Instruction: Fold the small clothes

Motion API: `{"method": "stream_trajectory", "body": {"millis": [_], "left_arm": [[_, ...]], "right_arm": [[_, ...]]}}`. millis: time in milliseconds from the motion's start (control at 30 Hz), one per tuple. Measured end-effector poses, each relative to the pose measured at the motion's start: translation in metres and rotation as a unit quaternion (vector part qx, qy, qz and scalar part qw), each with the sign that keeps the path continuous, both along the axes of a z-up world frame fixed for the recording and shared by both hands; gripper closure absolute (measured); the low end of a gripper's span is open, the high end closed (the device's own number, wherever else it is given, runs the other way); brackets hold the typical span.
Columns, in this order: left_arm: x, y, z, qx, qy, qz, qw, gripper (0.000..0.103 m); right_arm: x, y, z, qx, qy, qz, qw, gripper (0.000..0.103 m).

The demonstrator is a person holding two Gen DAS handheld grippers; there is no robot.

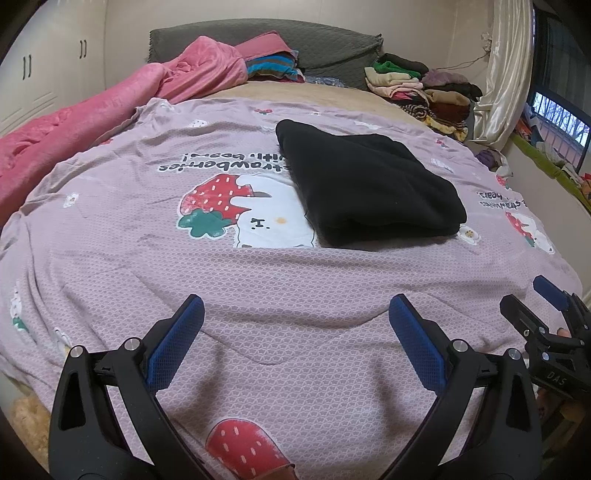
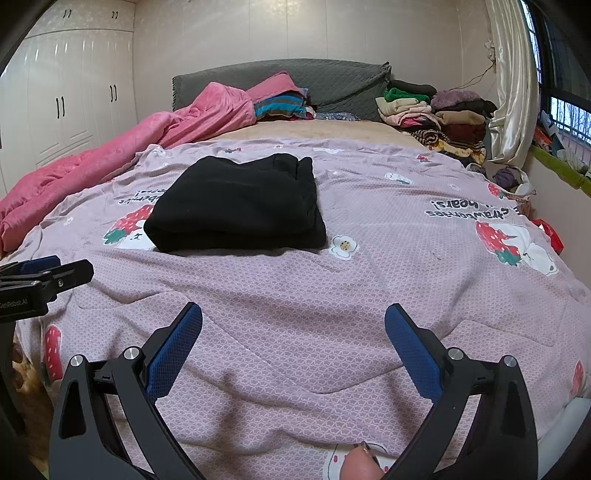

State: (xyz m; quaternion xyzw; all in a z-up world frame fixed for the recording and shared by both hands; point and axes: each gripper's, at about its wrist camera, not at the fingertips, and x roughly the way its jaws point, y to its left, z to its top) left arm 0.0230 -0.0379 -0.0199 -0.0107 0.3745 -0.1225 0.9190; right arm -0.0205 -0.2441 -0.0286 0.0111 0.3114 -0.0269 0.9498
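Left wrist view: both grippers [image 1: 295, 306] [image 2: 293, 314] spread wide, empty; folded black fleece garment [image 1: 365, 188] on quilted bedspread [image 1: 258, 288].

A bed fills the room, spread with a mauve strawberry-print cover [image 2: 369, 280]. At 12 o'clock stands a grey quilted headboard [image 2: 280, 79] against a pale wall [image 2: 295, 29]. At 10 o'clock a white wardrobe [image 2: 66, 92] with dark handles; below it a pink blanket [image 1: 74, 122] runs along the bed's edge. At 1 o'clock a pile of clothes [image 2: 436, 110] sits near a cream curtain [image 2: 513, 85]. At 2 o'clock a barred window [image 1: 557, 122] lets in daylight, a green ledge [image 2: 557, 168] beneath it
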Motion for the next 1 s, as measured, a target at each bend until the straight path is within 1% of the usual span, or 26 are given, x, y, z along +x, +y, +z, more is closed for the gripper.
{"method": "stream_trajectory", "body": {"millis": [500, 867, 967, 1000], "left_arm": [[0.0, 0.002, 0.001, -0.002, 0.0, 0.002, 1.0, 0.009], [0.0, 0.002, -0.001, 0.007, 0.003, 0.01, 0.9999, 0.009], [0.002, 0.004, -0.004, 0.002, 0.01, 0.014, 0.9999, 0.009], [0.004, 0.006, -0.006, 0.001, 0.015, 0.019, 0.9997, 0.009]], "right_arm": [[0.003, 0.002, 0.0, -0.002, 0.004, -0.002, 1.0, 0.004], [0.003, 0.002, -0.001, -0.003, 0.004, -0.007, 1.0, 0.004], [0.001, -0.002, 0.0, -0.004, 0.0, -0.023, 1.0, 0.004], [0.0, -0.007, 0.001, -0.004, -0.003, -0.046, 0.999, 0.004]]}}
